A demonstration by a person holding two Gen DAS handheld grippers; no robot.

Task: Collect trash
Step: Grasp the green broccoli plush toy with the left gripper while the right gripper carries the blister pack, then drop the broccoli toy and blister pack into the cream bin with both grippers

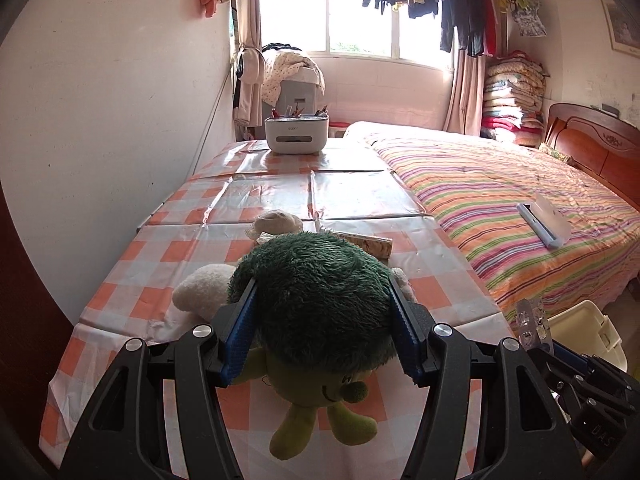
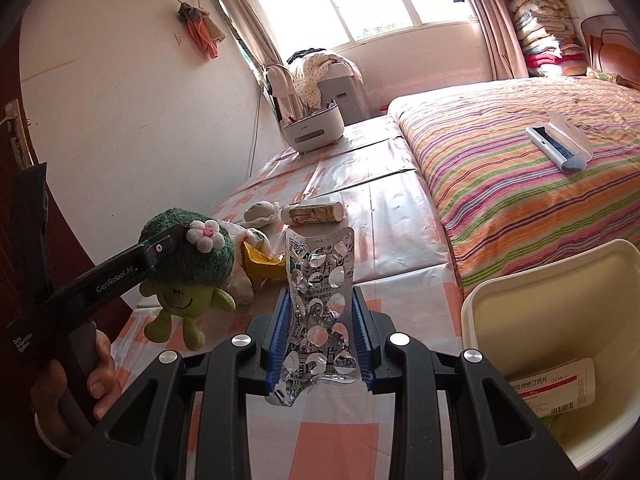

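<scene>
We see the bed (image 2: 520, 160) first, under a striped cover, running along the right side of the table (image 1: 352, 196), which wears a glossy orange-and-white check cloth. A cream plastic bin (image 2: 560, 276) stands at the table's near right corner, beside the bed; inside it lies a flattened white medicine box (image 2: 556, 392) with a red stripe.

Our left claw (image 1: 320, 312) is clamped on the plush (image 1: 316, 280): its ribbed blue pads press both sides of the shaggy green head, and the smooth lime body and limbs dangle below, above the cloth. From the right wrist we see a white felt flower (image 2: 206, 235) on that head, and a hand (image 2: 76, 384) gripping the claw's handle.

Our right claw (image 2: 320, 320) is closed on the blister (image 2: 320, 304), a crumpled silver foil sheet with burst pockets, standing upright between the blue pads and rising past their tips. It is held over the table's near end, just left of the bin.

Farther along the table lie a yellow wrapper (image 2: 262, 266), a cylindrical bottle (image 2: 312, 213) on its side, a pale cloth ball (image 2: 260, 214), and, at the far end, a white caddy (image 1: 297, 131) holding pens.
</scene>
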